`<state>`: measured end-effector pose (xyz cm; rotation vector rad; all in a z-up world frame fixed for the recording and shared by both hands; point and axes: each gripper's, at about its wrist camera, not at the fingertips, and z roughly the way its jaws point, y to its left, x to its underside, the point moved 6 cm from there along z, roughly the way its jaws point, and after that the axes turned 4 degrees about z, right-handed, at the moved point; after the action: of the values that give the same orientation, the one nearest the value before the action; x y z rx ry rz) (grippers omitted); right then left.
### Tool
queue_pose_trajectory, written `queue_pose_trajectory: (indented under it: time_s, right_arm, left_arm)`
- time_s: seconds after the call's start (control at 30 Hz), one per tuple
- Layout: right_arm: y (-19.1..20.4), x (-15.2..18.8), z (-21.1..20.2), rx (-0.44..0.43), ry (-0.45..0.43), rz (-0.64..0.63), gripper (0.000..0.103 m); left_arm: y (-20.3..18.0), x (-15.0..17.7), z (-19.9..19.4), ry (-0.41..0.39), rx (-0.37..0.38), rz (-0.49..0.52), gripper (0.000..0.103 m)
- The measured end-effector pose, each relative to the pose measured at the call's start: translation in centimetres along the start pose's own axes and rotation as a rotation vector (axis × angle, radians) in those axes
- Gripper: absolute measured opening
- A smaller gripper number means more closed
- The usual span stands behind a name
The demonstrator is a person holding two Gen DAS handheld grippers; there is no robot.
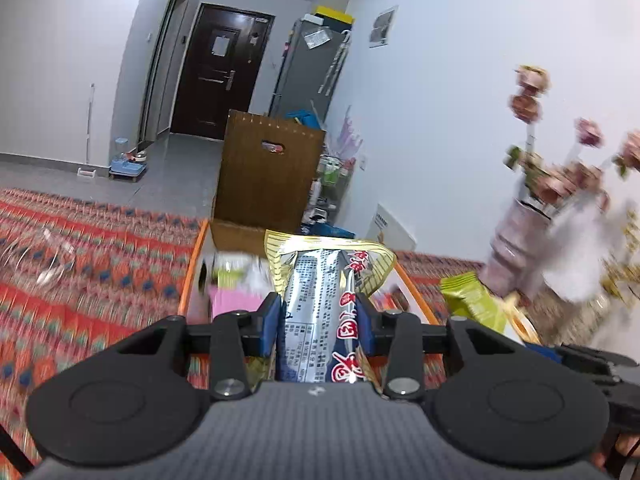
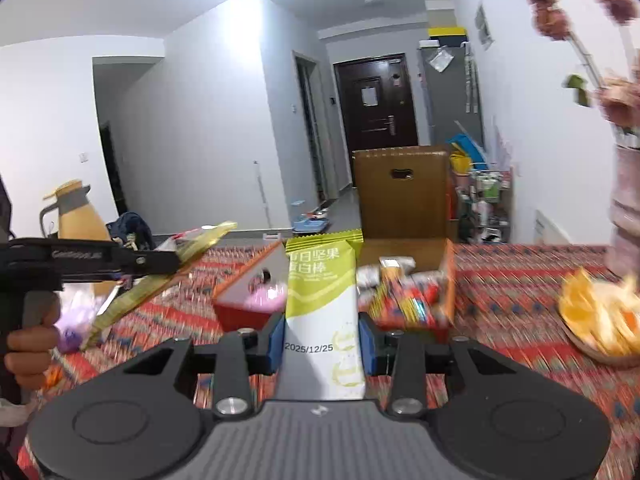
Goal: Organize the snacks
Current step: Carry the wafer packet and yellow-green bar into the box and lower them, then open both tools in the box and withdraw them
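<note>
- Table [image 2: 520,280]: a woven red patterned cloth covers it; it carries the box.
- Box [image 2: 450,276]: open cardboard with orange walls, already partly filled with wrappers, likely the sorting target.
- Left gripper [image 1: 318,320]: fingers pinch a glossy, crinkled foil packet [image 1: 320,280] above the box.
- Right gripper [image 2: 322,340]: fingers pinch a smooth flat green-white bar [image 2: 322,300], held upright near the box.

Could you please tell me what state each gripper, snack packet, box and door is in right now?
left gripper: shut on the silver snack packet, lifted off the table.
right gripper: shut on the green snack bar, upright.
orange snack box: open, packets inside.
brown cardboard box: upright, behind it.
dark door: closed.
</note>
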<state>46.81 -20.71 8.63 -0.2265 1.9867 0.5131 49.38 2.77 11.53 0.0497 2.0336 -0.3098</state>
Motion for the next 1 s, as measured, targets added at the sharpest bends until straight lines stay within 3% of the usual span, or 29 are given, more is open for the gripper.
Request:
queue_pose_trajectory:
  time_s: [0.13, 0.23, 0.43, 0.53, 0.57, 0.63, 0.67, 0.73, 1.0]
  right_arm:
    - [-1.3, -3.7, 8.6, -0.009, 0.064, 0.052, 0.037]
    - [-1.9, -4.9, 14.7, 0.038, 0.105, 0.030, 0.037]
    - [-2.7, -4.0, 24.7, 0.110, 0.225, 0.032, 0.037]
    - [-3.1, -3.1, 27.7, 0.170, 0.255, -0.026, 0.040]
    - [-3.4, -2.9, 28.4, 0.198, 0.259, -0.046, 0.041]
    - [-4.2, -2.6, 29.1, 0.241, 0.273, -0.047, 0.053]
    - [-4.5, -2.8, 28.9, 0.231, 0.267, -0.021, 0.056]
    - [-4.6, -3.2, 28.0, 0.216, 0.233, -0.010, 0.069]
    - [-5.0, -5.2, 23.2, 0.239, 0.199, -0.052, 0.072]
  left_arm:
    - [1.5, -3.3, 7.0, 0.036, -0.039, -0.018, 0.039]
    - [2.7, -4.2, 12.0, 0.073, -0.081, -0.036, 0.039]
    - [4.5, -2.7, 21.0, 0.195, -0.116, -0.097, 0.039]
    - [4.9, -1.4, 23.8, 0.231, -0.130, -0.162, 0.050]
    - [5.0, -1.0, 24.5, 0.247, -0.131, -0.162, 0.051]
    - [5.3, -0.4, 24.9, 0.252, -0.142, -0.148, 0.055]
    - [5.6, -0.4, 24.8, 0.247, -0.145, -0.139, 0.064]
    - [6.1, -0.5, 24.4, 0.232, -0.144, -0.121, 0.066]
    - [5.0, -2.6, 18.7, 0.171, -0.129, 0.019, 0.072]
